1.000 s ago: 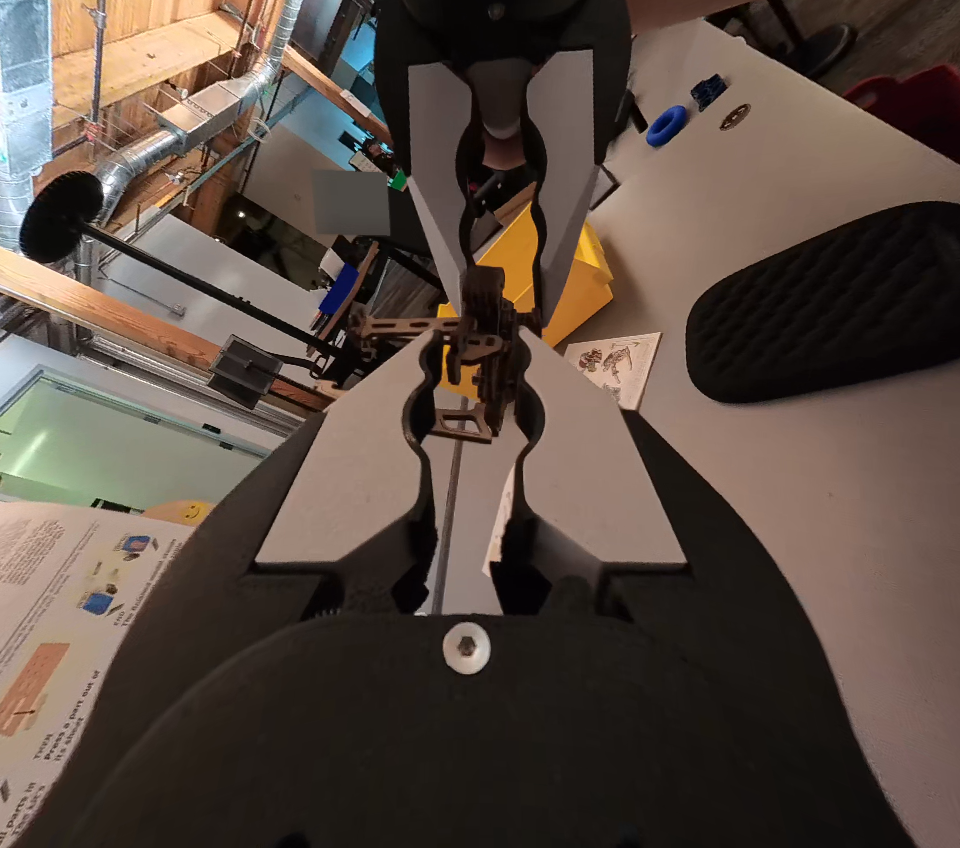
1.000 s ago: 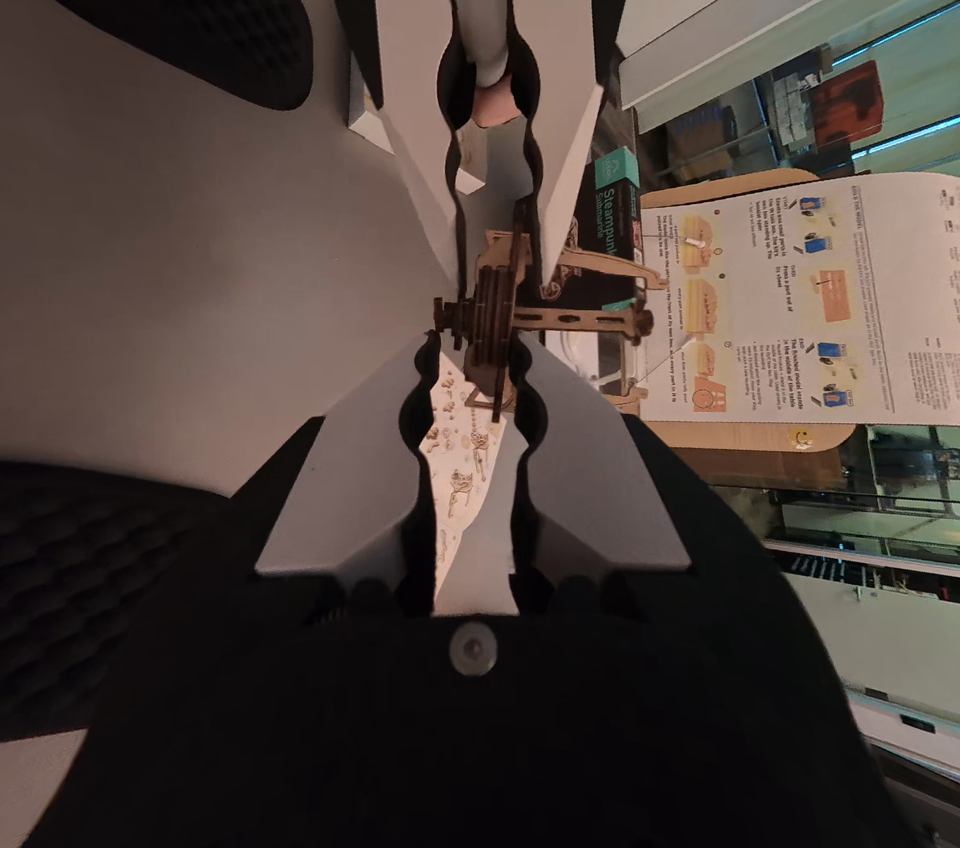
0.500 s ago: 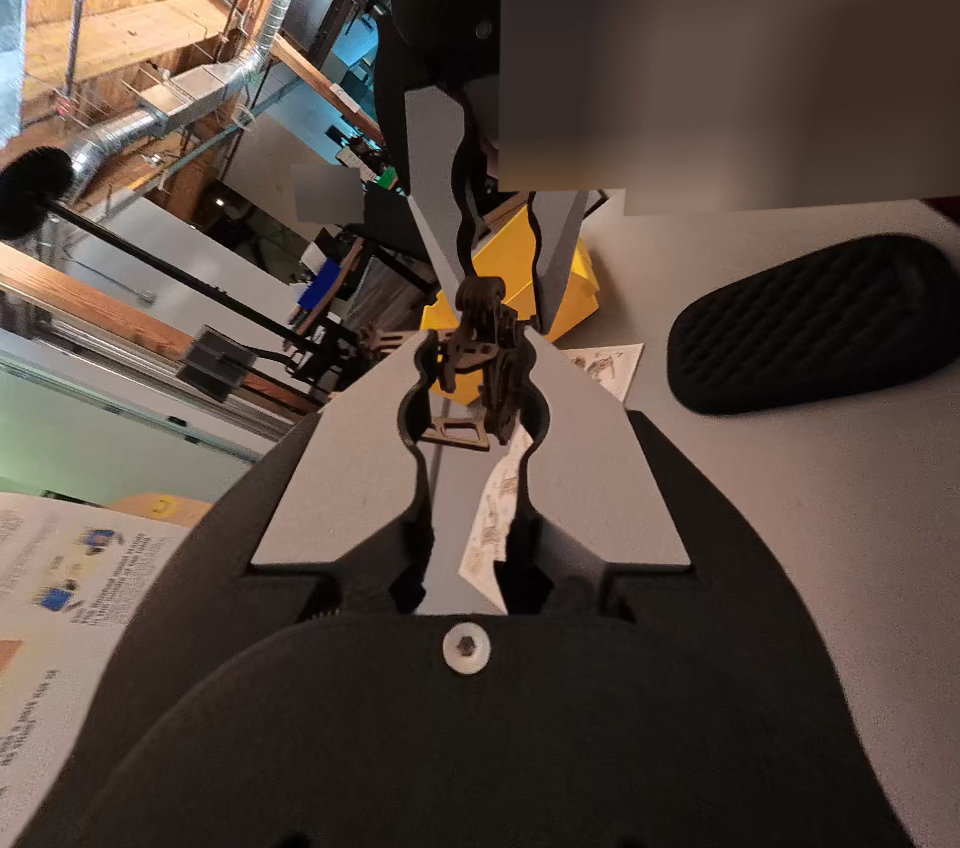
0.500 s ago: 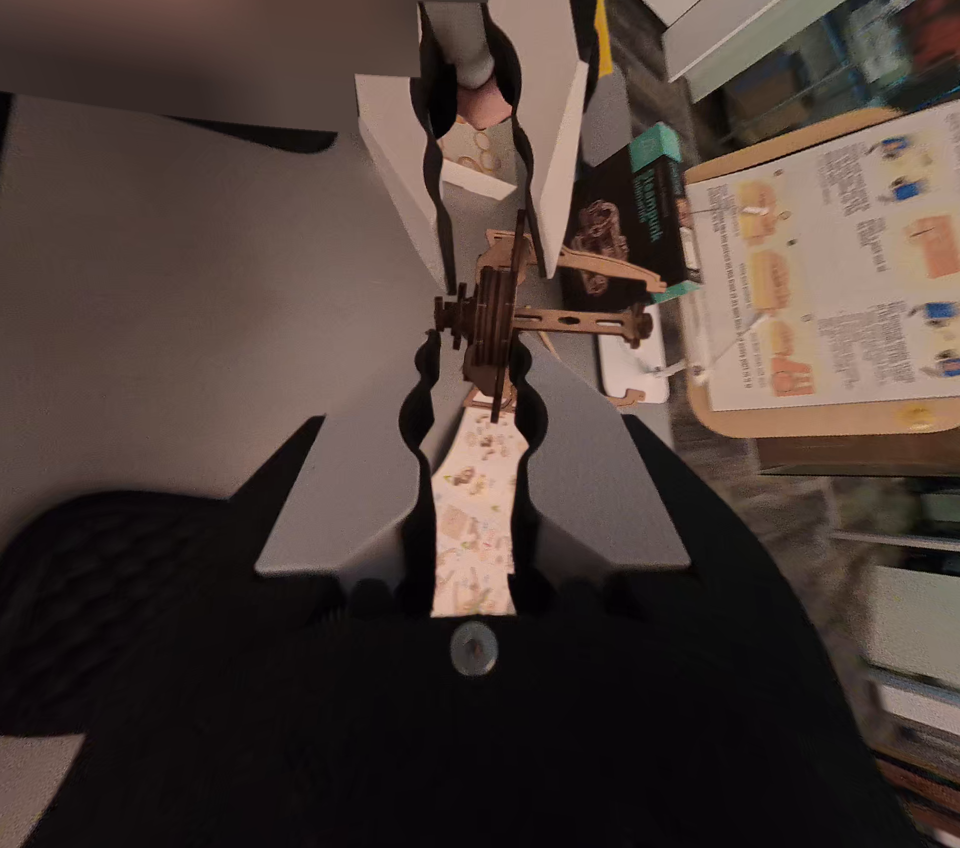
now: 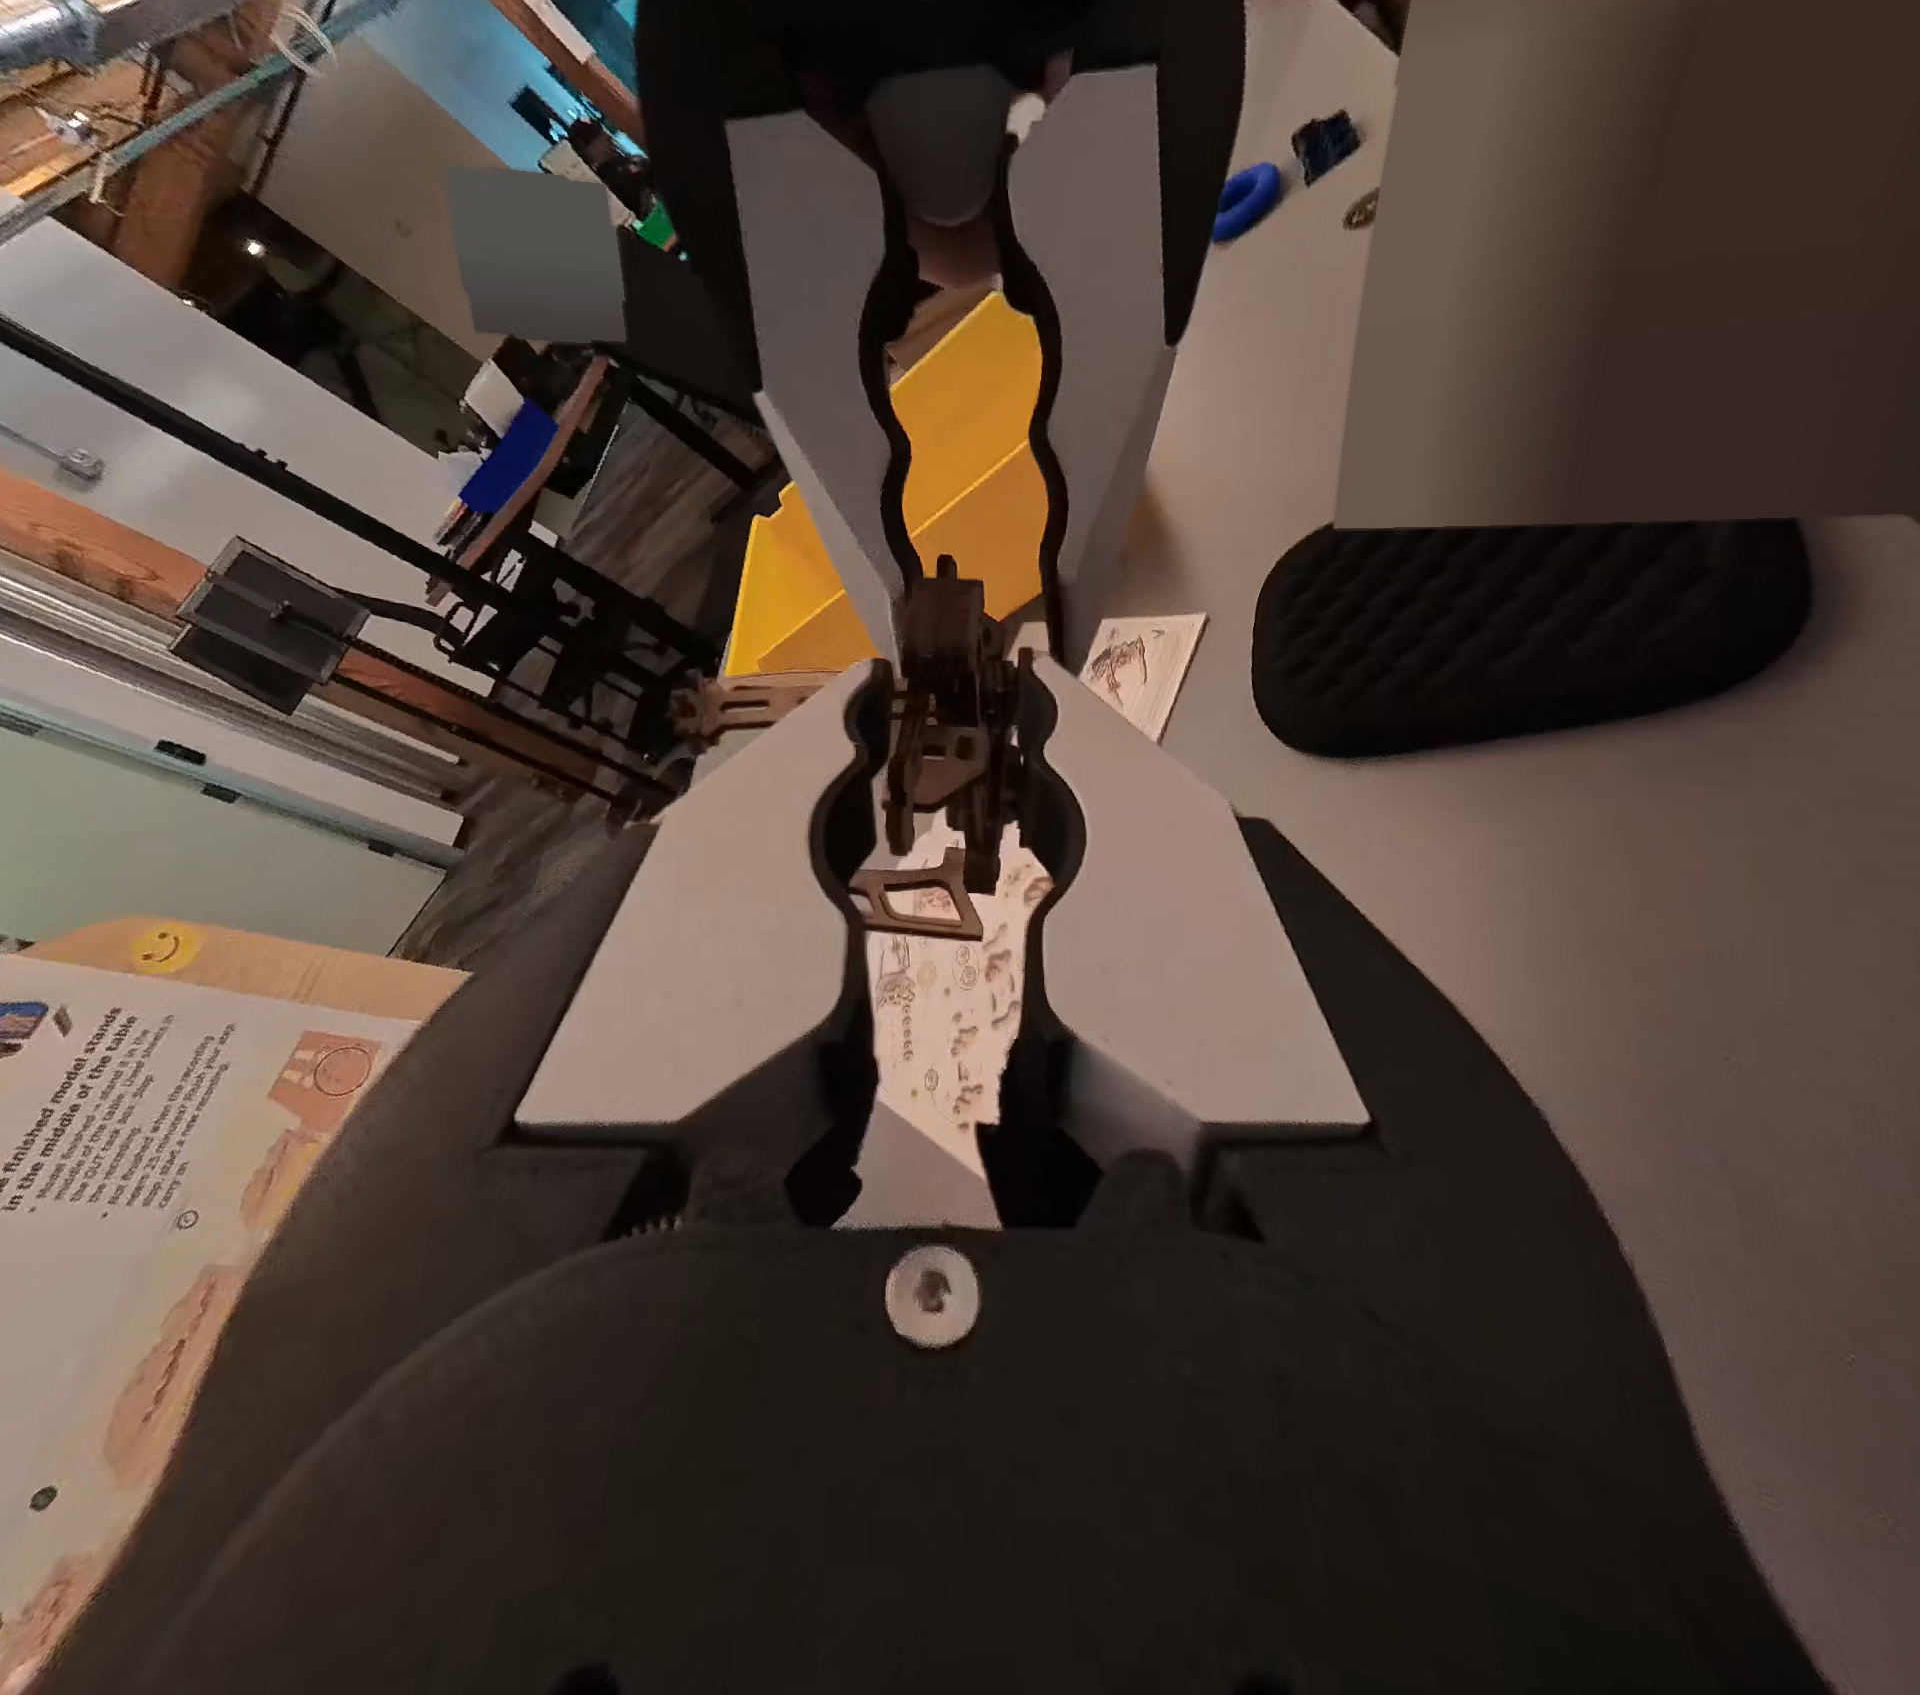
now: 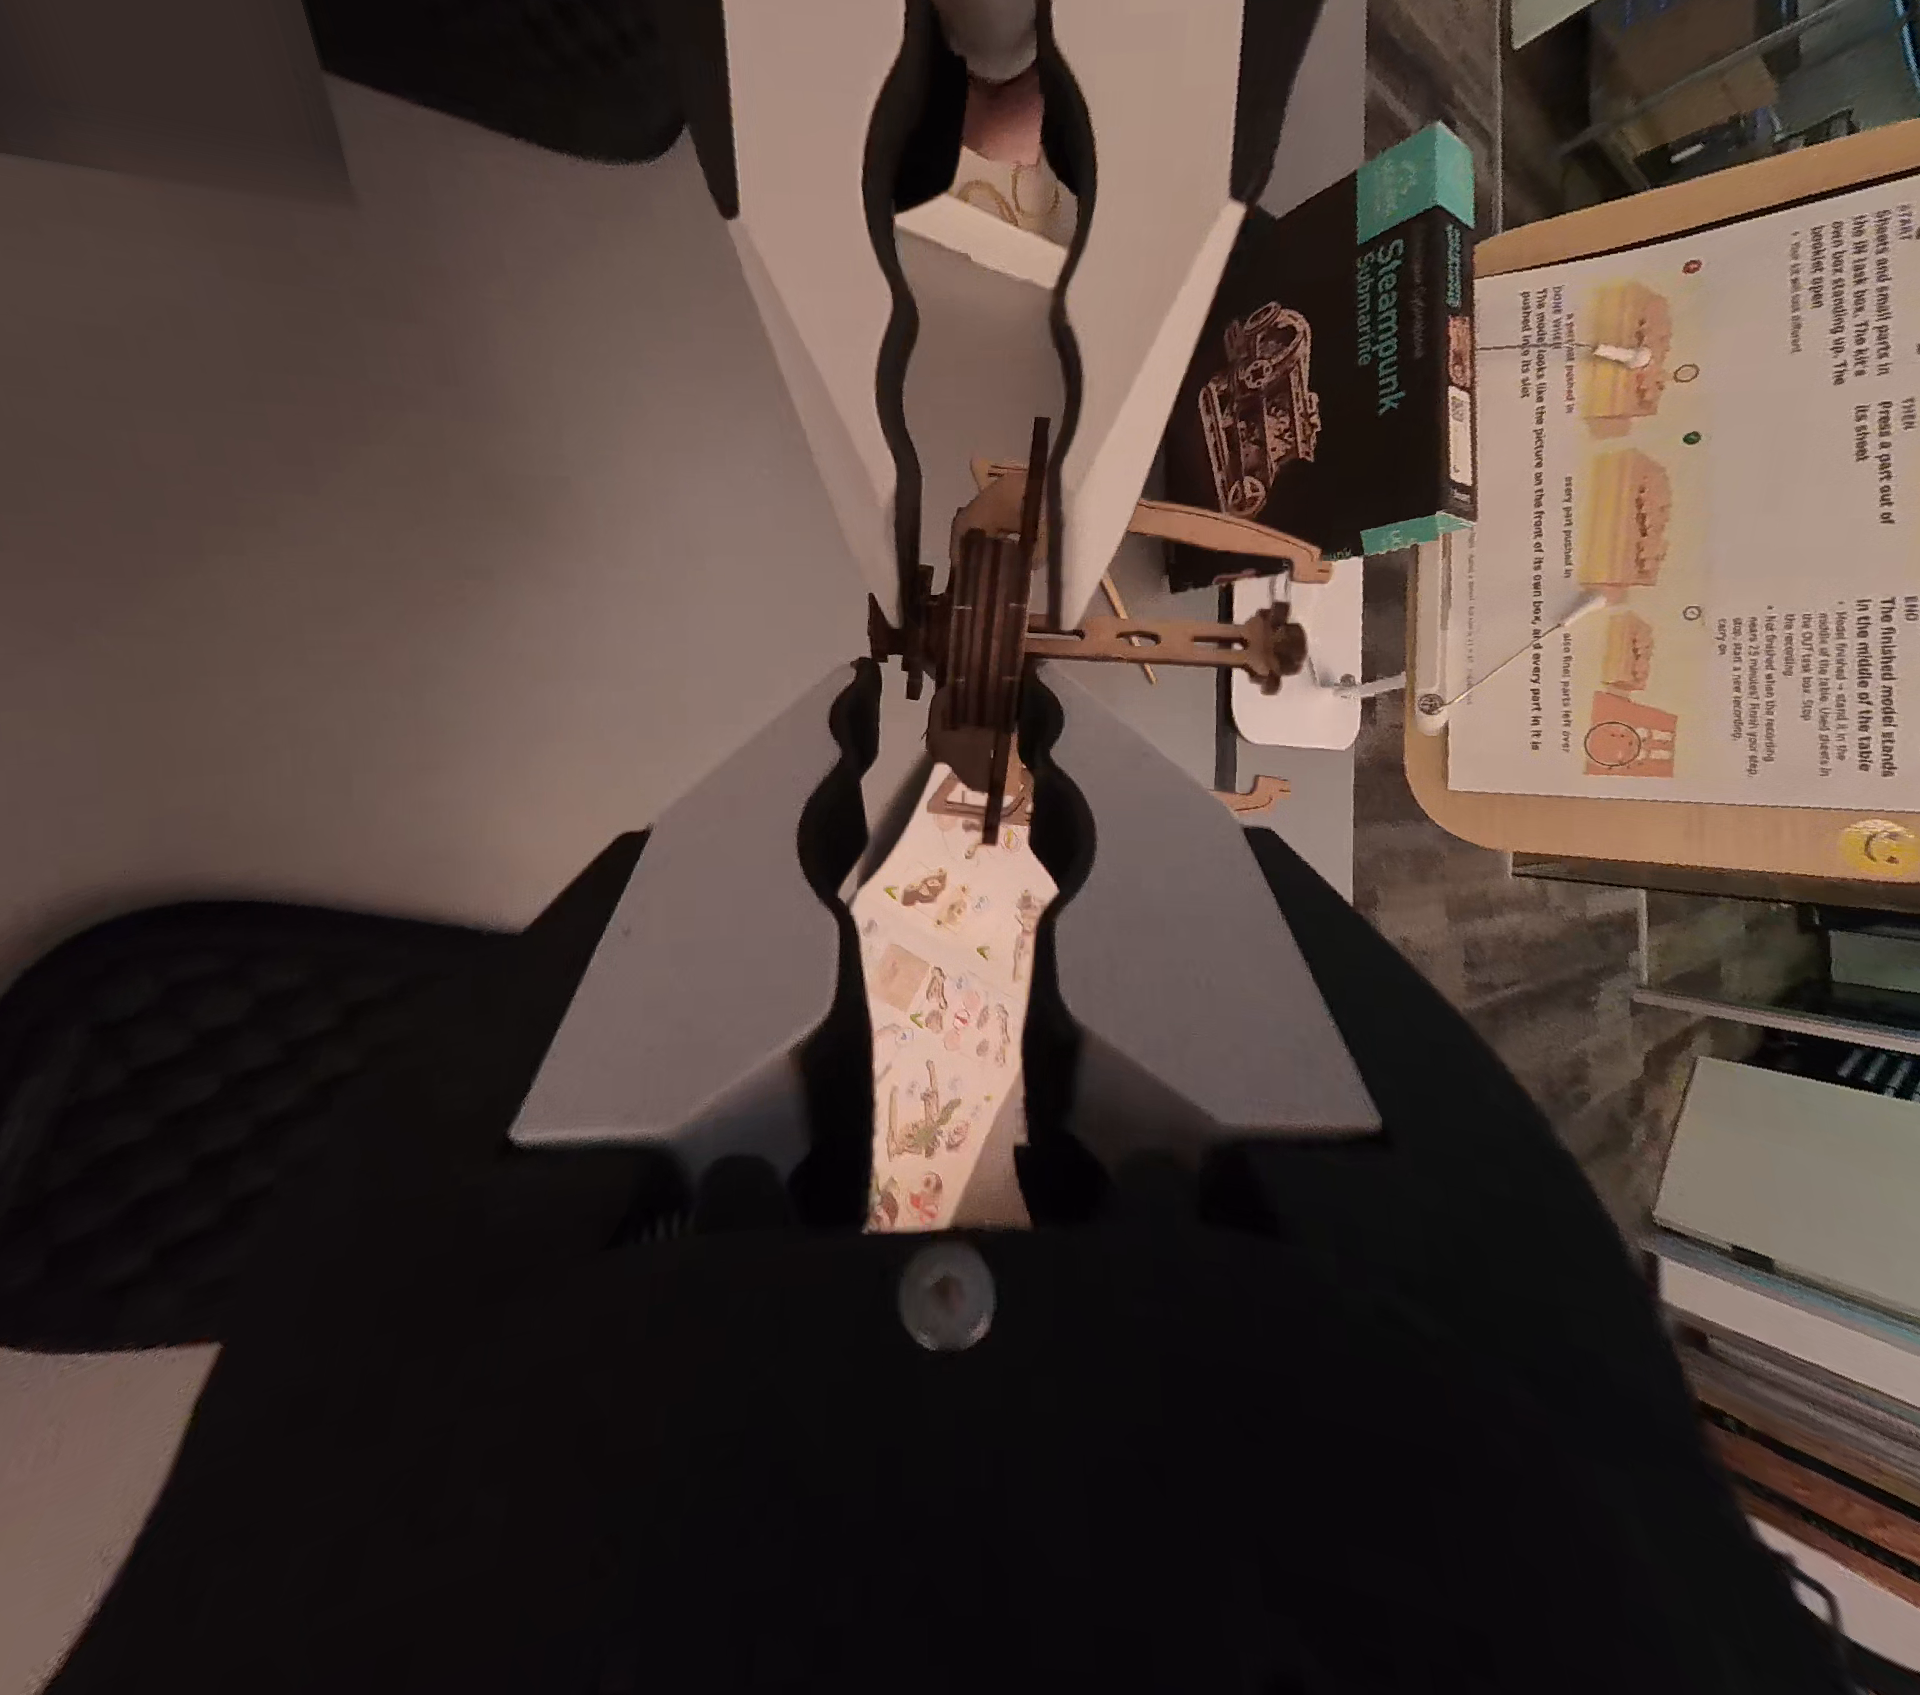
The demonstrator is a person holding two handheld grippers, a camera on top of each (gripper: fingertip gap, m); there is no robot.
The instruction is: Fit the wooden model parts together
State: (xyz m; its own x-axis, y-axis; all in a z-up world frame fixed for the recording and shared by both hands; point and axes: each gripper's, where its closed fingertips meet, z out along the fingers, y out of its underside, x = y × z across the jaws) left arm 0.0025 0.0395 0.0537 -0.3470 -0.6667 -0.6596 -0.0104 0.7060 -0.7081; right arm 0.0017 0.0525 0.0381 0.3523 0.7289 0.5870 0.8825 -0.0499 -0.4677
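A small dark wooden model [image 5: 940, 741] hangs in the air between both grippers, which meet tip to tip. My left gripper [image 5: 958, 689] is shut on its lower part, and a flat bracket piece [image 5: 920, 902] hangs between the fingers. The right gripper [image 5: 971, 601] comes down from above onto the same model. In the right wrist view my right gripper [image 6: 951, 689] is shut on the model's stacked discs [image 6: 977, 627]. A slotted wooden arm [image 6: 1164, 637] sticks out to the right. The left gripper [image 6: 982, 554] grips from the far side.
Below lies a grey table [image 5: 1558, 970] with a black textured pad [image 5: 1527, 637], an illustrated booklet [image 6: 945, 1001], a yellow bin [image 5: 935, 492] and a blue ring [image 5: 1247, 201]. The dark kit box [image 6: 1340, 398], an instruction board [image 6: 1683, 523] and loose wooden pieces [image 6: 1257, 788] are to the right. The grippers are tip to tip, or close to it.
Both grippers have turned and shifted together with the model still held between them. More of the booklet now shows between the fingers, and the instruction board has come closer in both views.
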